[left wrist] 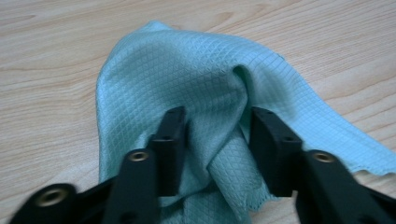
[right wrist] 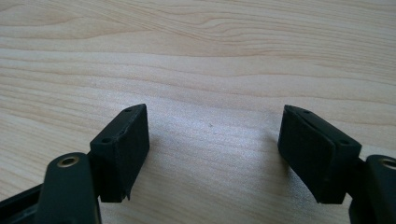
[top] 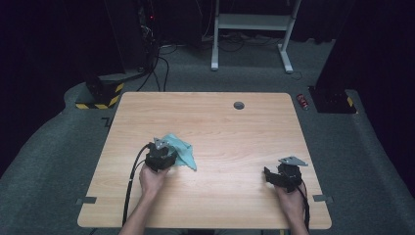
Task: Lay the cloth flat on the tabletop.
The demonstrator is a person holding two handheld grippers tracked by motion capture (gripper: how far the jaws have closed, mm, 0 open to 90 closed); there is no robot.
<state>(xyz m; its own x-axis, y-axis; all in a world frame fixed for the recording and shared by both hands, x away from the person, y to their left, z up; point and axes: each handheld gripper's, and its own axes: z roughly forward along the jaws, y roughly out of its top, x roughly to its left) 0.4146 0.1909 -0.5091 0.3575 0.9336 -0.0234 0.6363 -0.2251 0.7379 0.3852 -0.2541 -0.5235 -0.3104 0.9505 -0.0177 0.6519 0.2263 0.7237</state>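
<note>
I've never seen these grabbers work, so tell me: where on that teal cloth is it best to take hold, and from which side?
Best on the raised fold of the cloth, where it bunches up off the table. Come from its near edge, as the left gripper does, one jaw either side of the ridge. Flat parts offer nothing to pinch.

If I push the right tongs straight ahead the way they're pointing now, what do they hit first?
Probably the bare table. The right tongs stand open and aim down at the wood, with nothing between or ahead of them. The cloth lies away by the left tongs, off that line.
</note>
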